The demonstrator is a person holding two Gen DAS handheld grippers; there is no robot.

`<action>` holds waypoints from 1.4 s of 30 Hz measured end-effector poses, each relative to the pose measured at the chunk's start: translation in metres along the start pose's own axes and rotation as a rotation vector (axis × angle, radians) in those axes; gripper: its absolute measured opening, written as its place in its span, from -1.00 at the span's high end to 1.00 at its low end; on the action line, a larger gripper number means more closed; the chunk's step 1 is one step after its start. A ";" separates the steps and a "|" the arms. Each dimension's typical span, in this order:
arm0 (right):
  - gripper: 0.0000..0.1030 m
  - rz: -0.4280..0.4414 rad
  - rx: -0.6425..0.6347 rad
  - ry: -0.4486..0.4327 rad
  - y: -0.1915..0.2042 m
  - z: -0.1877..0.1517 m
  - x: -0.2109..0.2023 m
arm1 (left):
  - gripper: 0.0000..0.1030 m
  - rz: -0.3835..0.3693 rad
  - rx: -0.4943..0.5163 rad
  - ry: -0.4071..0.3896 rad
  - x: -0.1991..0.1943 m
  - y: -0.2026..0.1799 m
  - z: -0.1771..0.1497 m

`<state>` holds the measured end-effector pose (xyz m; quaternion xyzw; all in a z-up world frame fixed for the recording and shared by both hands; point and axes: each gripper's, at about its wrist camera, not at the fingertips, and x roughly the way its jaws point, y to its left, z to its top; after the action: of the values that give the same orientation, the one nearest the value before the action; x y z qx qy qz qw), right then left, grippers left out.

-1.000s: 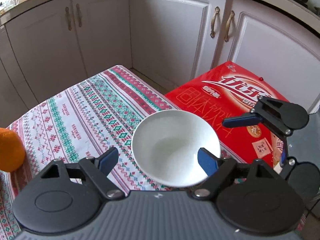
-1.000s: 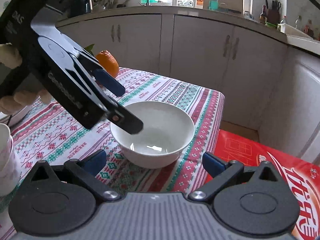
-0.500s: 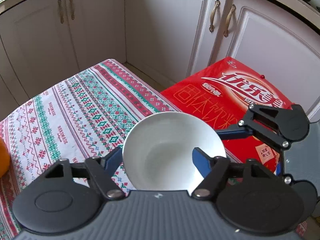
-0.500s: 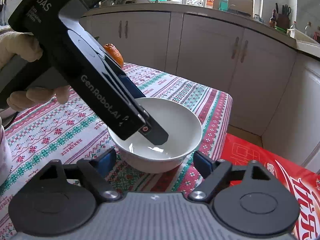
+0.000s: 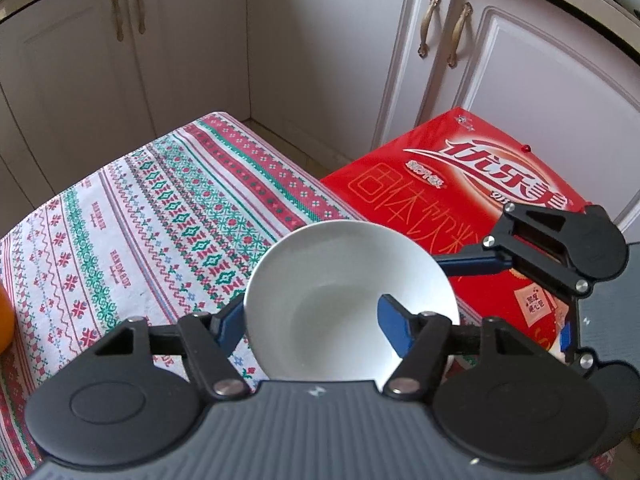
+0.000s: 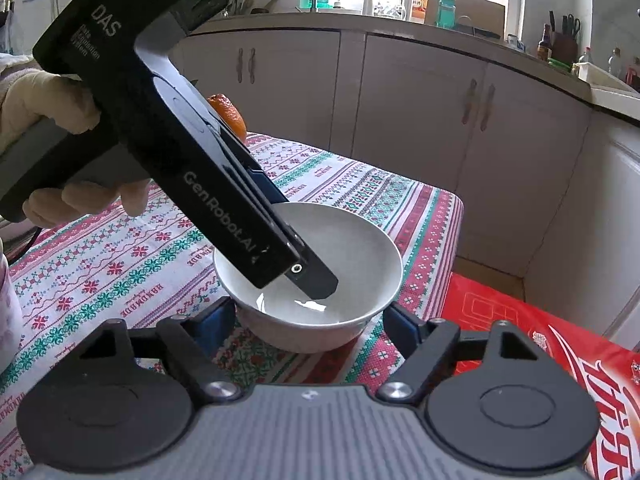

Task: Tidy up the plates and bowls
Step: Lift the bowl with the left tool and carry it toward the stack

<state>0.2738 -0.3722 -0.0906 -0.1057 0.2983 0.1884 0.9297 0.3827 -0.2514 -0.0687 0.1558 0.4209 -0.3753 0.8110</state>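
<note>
A white bowl [image 5: 344,292] sits near the corner of the table with the patterned cloth [image 5: 152,216]; it also shows in the right wrist view [image 6: 320,272]. My left gripper [image 5: 312,322] is open and straddles the bowl's left rim, one finger outside it and one finger inside the bowl. In the right wrist view the left gripper's body [image 6: 192,168] reaches down into the bowl. My right gripper [image 6: 310,320] is open, its fingers on either side of the bowl's near wall; it also shows at the right of the left wrist view [image 5: 532,248].
A red carton [image 5: 472,196] lies beside the table's edge, below the bowl. An orange [image 6: 230,114] sits on the far side of the table. A pale cup [image 6: 8,304] stands at the left edge. White cabinets [image 5: 320,60] stand behind.
Both grippers have moved in towards the bowl. The left gripper has dropped so that one finger now sits inside the bowl. The bowl has not moved.
</note>
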 end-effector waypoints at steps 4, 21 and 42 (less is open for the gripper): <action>-0.64 -0.005 -0.003 0.006 0.002 0.000 -0.002 | -0.32 -0.002 0.000 0.002 -0.001 -0.001 0.000; -0.64 0.028 -0.003 0.029 0.024 0.014 -0.042 | -0.32 0.009 0.035 -0.037 -0.057 -0.025 -0.018; -0.64 0.106 -0.047 -0.007 0.093 0.029 -0.109 | -0.35 0.084 0.023 -0.132 -0.162 -0.055 -0.074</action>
<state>0.1687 -0.3103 -0.0105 -0.1110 0.2955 0.2449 0.9167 0.2413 -0.1682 0.0200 0.1574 0.3552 -0.3549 0.8503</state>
